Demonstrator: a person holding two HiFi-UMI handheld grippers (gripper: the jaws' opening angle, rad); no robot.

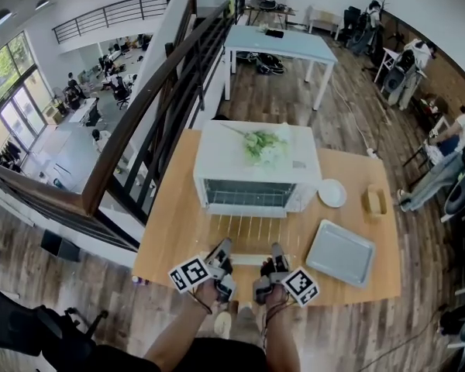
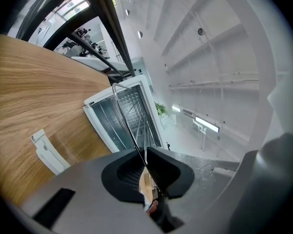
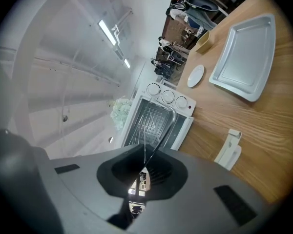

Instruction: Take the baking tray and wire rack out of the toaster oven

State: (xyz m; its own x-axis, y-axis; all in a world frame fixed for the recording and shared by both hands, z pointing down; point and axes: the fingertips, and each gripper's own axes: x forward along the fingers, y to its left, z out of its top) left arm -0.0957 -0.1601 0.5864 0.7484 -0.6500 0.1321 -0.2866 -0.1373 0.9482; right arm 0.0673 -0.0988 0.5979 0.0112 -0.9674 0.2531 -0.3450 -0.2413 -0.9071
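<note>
Worktop point(image 1: 170, 239) of pale wood carries a white toaster oven point(image 1: 257, 165), with the baking tray point(image 1: 340, 252) lying out on the wood to its right. In front of the oven mouth the wire rack point(image 1: 248, 227) stretches side to side. The left gripper point(image 1: 221, 250) and right gripper point(image 1: 277, 256) each have fingers pinched shut on its near edge, the rack reaching straight ahead of both.

"Where's the flat grey metal baking tray point(image 1: 341, 252)?"
"Out, lying flat on the wooden table point(image 1: 170, 239), front right of the white toaster oven point(image 1: 256, 169)."
"And the thin silver wire rack point(image 1: 244, 227)?"
"Level, just before the oven's open front, bars running towards us."
</note>
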